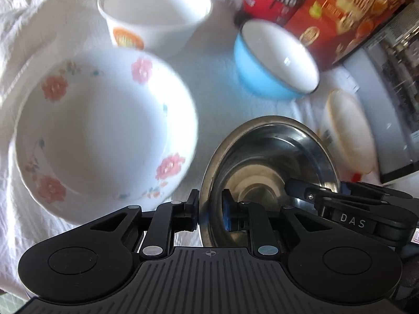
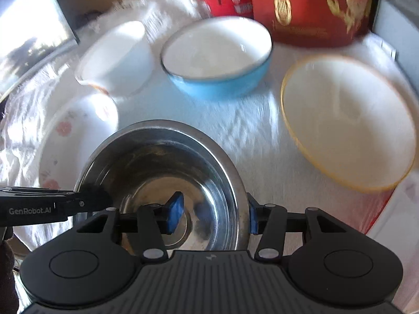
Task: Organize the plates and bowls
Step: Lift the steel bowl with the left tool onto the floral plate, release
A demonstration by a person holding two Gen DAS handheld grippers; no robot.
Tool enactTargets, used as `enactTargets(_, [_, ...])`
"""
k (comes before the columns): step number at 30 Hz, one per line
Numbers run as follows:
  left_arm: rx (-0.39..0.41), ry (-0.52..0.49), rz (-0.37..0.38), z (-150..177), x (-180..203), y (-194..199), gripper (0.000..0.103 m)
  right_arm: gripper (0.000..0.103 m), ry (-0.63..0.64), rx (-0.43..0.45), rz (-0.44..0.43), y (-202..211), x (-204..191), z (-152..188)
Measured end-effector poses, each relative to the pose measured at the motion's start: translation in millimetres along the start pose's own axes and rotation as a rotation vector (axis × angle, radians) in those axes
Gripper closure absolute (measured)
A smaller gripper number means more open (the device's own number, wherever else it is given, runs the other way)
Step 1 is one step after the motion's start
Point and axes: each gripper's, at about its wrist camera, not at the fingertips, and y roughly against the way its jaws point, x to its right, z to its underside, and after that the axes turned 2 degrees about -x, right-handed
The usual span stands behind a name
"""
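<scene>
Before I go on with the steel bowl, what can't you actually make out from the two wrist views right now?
- Steel bowl: near rim hidden by right hand-held gripper, right view.
- Left hand-held gripper: pad contact with the rim unclear, left view.
- Red box: print blurred, top cut off.
- Yellow-rimmed plate: edge-on, left view.
- Floral plate: partly behind bowl, right view.

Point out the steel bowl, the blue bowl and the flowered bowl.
steel bowl (image 2: pixel 157 162), right wrist view, on its shiny inner wall.
blue bowl (image 2: pixel 220 83), right wrist view, on its blue outer side.
flowered bowl (image 1: pixel 99 136), left wrist view, on its white inside.
</scene>
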Motion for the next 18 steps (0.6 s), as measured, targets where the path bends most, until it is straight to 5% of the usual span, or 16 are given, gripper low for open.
enactTargets(5, [0.137,0.022,0.029,-19.7,-14.0,44.9,0.084,0.054,0.05,0.101,-0.021,23.7,-27.4,-26.5])
enactTargets(9, [0.231,0.069,-0.021,-33.2,-44.6,68.2,0.083,0.054,0.115,0.127,-0.044,12.5,-68.7,-45.4])
enactTargets(18, [0.168,0.176,-0.172,-39.4,-122.9,53.8,0.083,0.054,0.19,0.018,-0.071,-58.6,-146.6,-53.6])
